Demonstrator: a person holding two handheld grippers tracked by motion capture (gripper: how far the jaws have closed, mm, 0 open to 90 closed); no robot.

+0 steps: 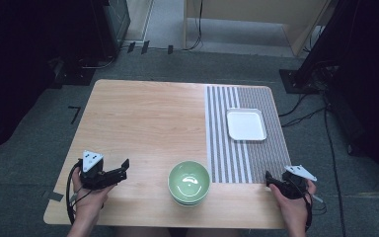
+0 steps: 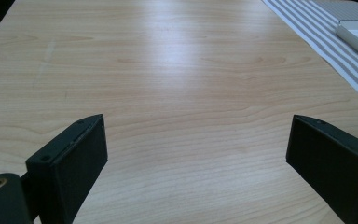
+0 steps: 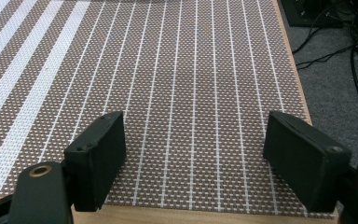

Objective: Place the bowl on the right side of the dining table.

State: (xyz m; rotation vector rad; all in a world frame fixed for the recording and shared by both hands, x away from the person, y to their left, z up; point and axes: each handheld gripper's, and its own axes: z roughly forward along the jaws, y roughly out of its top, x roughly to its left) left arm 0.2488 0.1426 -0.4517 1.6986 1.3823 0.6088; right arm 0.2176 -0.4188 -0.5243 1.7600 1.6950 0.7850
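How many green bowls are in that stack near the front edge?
3, as far as the rims show: the green bowls sit nested in one stack on the bare wood just left of the striped placemat, between the two grippers. A further bowl could be hidden inside the stack.

Premises present as a lab or recording studio, not a home. A lone light-wood table (image 1: 143, 123) stands on grey carpet (image 1: 24, 163). Black tape marks (image 1: 74, 113) sit on the floor at 9 o'clock. Loose cables (image 1: 301, 116) run at 3 o'clock. Dark equipment stands (image 1: 321, 49) occupy 2 o'clock, a black cabinet (image 1: 113, 24) 11 o'clock, and a pale partition (image 1: 246, 15) 12 o'clock.
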